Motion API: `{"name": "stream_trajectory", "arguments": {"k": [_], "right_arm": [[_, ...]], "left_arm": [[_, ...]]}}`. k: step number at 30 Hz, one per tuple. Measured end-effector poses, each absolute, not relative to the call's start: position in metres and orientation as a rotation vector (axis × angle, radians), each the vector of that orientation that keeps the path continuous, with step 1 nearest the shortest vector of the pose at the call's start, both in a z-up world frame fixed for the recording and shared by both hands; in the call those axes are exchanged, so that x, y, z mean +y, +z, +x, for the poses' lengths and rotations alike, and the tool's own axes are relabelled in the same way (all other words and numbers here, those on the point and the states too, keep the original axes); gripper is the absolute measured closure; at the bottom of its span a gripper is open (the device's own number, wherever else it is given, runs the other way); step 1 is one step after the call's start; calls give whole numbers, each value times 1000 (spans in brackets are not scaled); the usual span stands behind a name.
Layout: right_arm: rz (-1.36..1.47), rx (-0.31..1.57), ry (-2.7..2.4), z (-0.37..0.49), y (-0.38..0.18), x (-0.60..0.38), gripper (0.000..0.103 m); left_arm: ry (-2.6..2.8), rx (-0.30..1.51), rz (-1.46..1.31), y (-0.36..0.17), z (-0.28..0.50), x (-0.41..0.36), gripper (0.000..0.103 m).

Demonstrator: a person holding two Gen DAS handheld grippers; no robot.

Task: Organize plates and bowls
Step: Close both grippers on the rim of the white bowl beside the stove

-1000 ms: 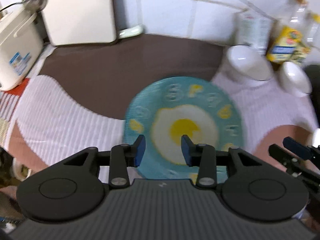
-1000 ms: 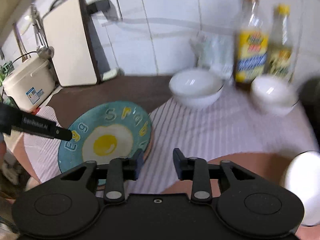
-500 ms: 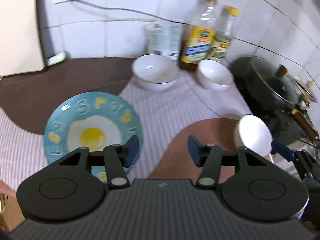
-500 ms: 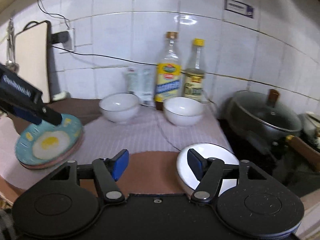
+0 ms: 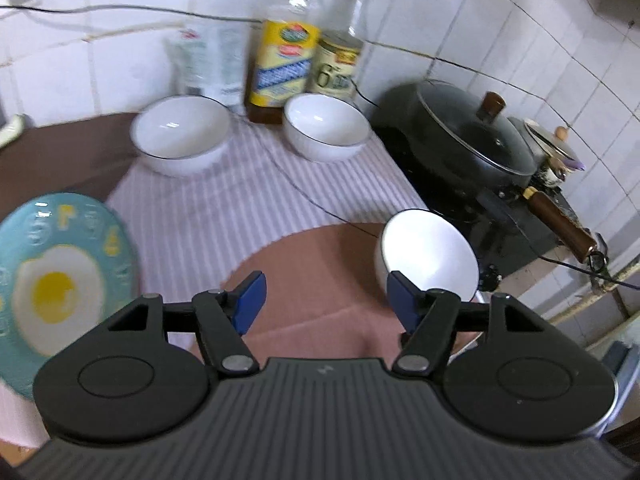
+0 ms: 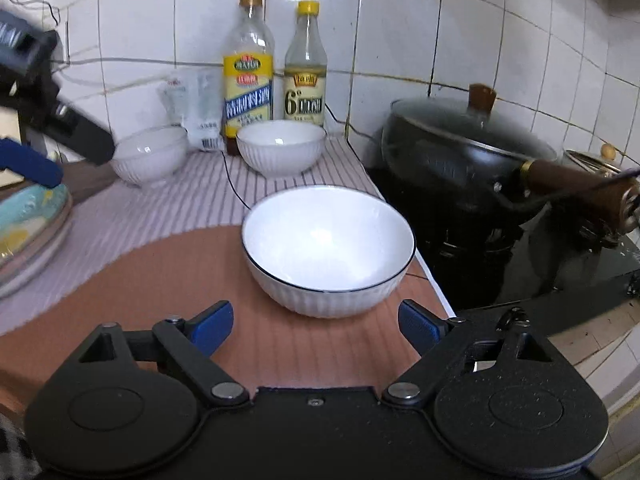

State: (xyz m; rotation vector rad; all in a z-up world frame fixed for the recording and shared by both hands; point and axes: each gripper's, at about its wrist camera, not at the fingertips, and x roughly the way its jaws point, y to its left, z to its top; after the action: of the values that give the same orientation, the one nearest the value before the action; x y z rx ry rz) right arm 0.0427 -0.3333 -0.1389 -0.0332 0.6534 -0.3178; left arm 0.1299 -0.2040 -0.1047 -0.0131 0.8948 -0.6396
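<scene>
Swung off the egg plate (image 5: 56,280) toward the near bowl (image 6: 328,248).
Right gripper (image 6: 316,328) spread wider, empty, bowl at 12 o'clock; left gripper (image 5: 324,300) likewise agape, empty.

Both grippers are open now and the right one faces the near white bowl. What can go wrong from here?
1. The near bowl stands close to the counter edge beside the black pan; a push from the open right gripper might slide it off or against the pan.
2. A thin cable lies on the cloth just behind this bowl and might snag.
3. The left gripper is also near; they could collide.
</scene>
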Motion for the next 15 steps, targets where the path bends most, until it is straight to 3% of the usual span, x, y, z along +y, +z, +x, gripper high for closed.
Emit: {"name": "stream_trajectory", "arguments": {"k": [3, 9, 15], "right_arm": [[-35, 650, -294, 45, -149, -342, 11], [-12, 635, -269, 53, -155, -356, 11], [-34, 637, -253, 65, -165, -356, 11]], "left_arm": [[-669, 925, -40, -120, 137, -219, 26], [-711, 990, -39, -146, 151, -255, 26], [-776, 1043, 12, -163, 168, -289, 36]]}}
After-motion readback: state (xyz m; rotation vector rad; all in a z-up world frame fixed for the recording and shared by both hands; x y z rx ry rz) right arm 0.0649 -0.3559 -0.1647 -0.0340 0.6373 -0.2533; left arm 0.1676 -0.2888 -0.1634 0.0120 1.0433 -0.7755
